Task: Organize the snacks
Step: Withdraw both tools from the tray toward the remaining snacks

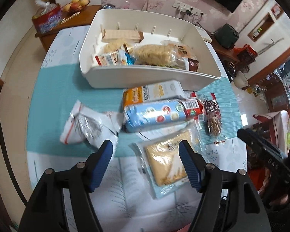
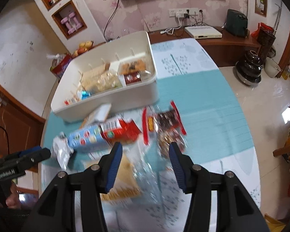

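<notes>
A white bin (image 1: 145,77) at the far side of the table holds several snack packets. In front of it lie a white zip bag (image 1: 87,127), an orange and white box (image 1: 150,93), a blue and red biscuit pack (image 1: 160,114), a clear nut bar packet (image 1: 214,119) and a clear packet of yellow wafers (image 1: 168,160). My left gripper (image 1: 146,145) hangs open above the near table, its right finger over the wafer packet. My right gripper (image 2: 145,146) is open over blurred clear packets, between the biscuit pack (image 2: 90,139) and the nut bar packet (image 2: 168,133).
The table has a teal mat (image 1: 58,100) and a rounded edge with tiled floor (image 2: 261,96) to the right. A fruit bowl (image 1: 75,5) and a red bag (image 1: 46,20) sit on a wooden sideboard behind the bin. Each gripper shows at the other view's edge.
</notes>
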### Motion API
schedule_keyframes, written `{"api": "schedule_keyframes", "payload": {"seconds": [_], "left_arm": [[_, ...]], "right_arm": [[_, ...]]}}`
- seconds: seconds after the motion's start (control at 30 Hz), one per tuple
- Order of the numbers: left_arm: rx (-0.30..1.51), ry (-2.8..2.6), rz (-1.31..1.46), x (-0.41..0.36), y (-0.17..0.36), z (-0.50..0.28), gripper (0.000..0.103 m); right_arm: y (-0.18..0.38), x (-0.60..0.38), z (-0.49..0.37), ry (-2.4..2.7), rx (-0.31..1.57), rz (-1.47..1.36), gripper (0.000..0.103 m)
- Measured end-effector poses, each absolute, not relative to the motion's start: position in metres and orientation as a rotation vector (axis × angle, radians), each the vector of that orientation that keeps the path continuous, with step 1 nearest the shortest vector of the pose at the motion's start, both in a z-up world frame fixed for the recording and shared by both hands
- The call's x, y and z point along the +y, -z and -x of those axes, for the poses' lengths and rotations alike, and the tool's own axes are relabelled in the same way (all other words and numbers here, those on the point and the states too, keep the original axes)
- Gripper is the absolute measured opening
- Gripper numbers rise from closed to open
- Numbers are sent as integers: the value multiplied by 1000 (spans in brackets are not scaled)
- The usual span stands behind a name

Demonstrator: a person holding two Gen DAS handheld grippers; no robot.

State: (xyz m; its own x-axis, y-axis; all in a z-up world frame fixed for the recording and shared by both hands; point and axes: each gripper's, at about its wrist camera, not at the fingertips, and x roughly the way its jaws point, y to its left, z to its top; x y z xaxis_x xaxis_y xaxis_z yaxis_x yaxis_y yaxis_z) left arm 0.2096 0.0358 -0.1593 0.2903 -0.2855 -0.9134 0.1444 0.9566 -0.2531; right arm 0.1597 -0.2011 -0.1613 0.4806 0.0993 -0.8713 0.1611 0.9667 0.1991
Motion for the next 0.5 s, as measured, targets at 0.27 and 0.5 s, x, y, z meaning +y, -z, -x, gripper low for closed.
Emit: {"api": "schedule_keyframes", "payload": {"seconds": [0.27, 0.5], "left_arm": [[1254, 203, 189, 6, 154, -182, 83], [1274, 141, 230, -16, 159, -161, 88]], "right_arm": [[156, -224, -145, -87, 1109, -156, 54], [155, -227, -142, -209, 1127, -26, 64]]}}
